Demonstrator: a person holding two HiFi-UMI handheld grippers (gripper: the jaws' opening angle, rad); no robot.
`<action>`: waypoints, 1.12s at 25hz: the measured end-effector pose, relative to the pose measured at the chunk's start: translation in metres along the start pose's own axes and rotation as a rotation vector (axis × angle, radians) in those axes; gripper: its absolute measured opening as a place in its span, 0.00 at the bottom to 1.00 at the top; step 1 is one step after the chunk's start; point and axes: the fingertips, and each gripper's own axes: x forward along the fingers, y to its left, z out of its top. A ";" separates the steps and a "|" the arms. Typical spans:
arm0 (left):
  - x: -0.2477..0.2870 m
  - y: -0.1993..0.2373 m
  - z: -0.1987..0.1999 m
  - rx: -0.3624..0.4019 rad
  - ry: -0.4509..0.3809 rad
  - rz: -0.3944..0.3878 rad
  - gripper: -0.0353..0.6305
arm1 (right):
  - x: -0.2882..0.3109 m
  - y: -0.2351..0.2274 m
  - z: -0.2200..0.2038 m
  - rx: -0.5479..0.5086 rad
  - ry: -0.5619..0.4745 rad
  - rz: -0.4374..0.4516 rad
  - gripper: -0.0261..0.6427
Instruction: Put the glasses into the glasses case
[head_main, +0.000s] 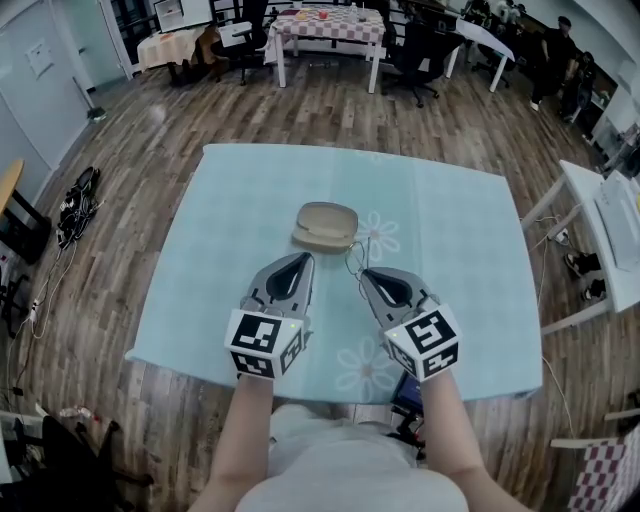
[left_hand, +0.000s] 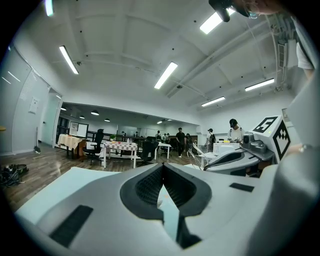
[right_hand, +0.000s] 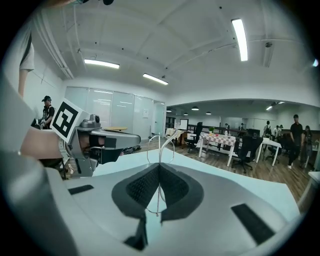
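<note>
Tan and rounded, the glasses case (head_main: 325, 226) sits near the middle of the pale blue surface (head_main: 460, 230), just beyond the tips of both grippers. Its lid seems to be raised, though from the head view I cannot be sure whether it is open or only shows a seam. The glasses (head_main: 355, 256) are not in it yet. They are off the surface, carried by the right gripper (head_main: 366, 272), and hang between that gripper and the near right side of the case, close to it without clearly touching.

I judge the task to be about midway. The pick-up is done. What is left is to bring the frame over the case, lay it inside, let go, and probably close the lid.

In the right gripper view the jaws are pressed almost together on a thin wire part of the glasses, and the wire rims stand up past the tips. It is a narrow pinch on a slender, springy piece, so the frame could swing or twist as it is carried.

The left gripper (head_main: 302, 258) hovers just short of the near left side of the case. In the left gripper view its jaws meet at the tip with nothing between them, so it is closed and empty, perhaps placed to steady the case.
</note>
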 end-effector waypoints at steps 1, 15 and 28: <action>0.003 0.006 -0.001 -0.003 0.004 -0.001 0.07 | 0.007 -0.004 0.000 -0.010 0.008 -0.004 0.05; 0.054 0.052 -0.039 -0.027 0.092 -0.045 0.07 | 0.102 -0.047 -0.008 -0.174 0.127 0.044 0.05; 0.079 0.081 -0.066 -0.056 0.119 -0.051 0.07 | 0.176 -0.072 -0.042 -0.383 0.288 0.136 0.05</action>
